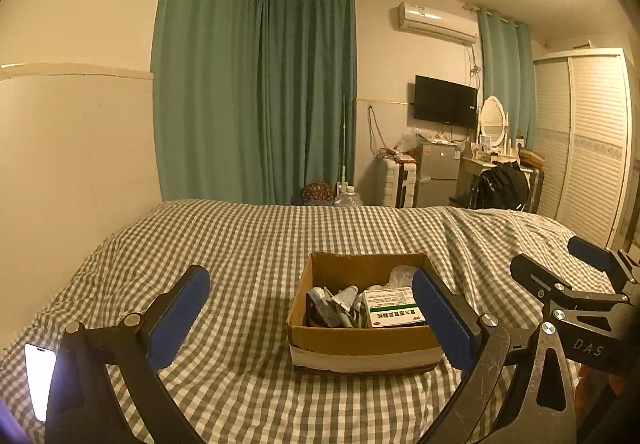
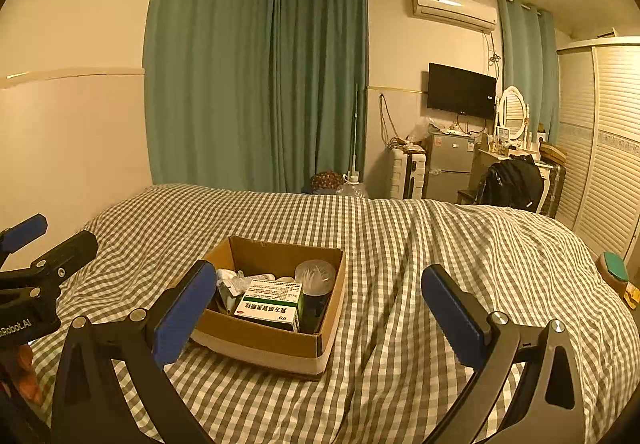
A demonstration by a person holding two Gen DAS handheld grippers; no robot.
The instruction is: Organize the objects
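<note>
Hovering near cardboard box (image 1: 360, 340) | left claw (image 1: 310, 318) spread, empty | right claw (image 2: 316, 318) spread, empty

We see the left gripper (image 1: 311, 308) built from black curved arms, each ending in a finger faced with a flat blue pad (image 1: 180, 318) of ribbed texture. 2 round silver screws sit at each arm's pivot, and the metal near the right-hand pivot looks scuffed and scratched. The right gripper (image 2: 316, 308) has the same black frame, blue pads (image 2: 454, 318) and silver screws. In the left wrist view its side carries pale lettering "DAS"; the other gripper's body shows white print ending "Robot.AI"
</note>
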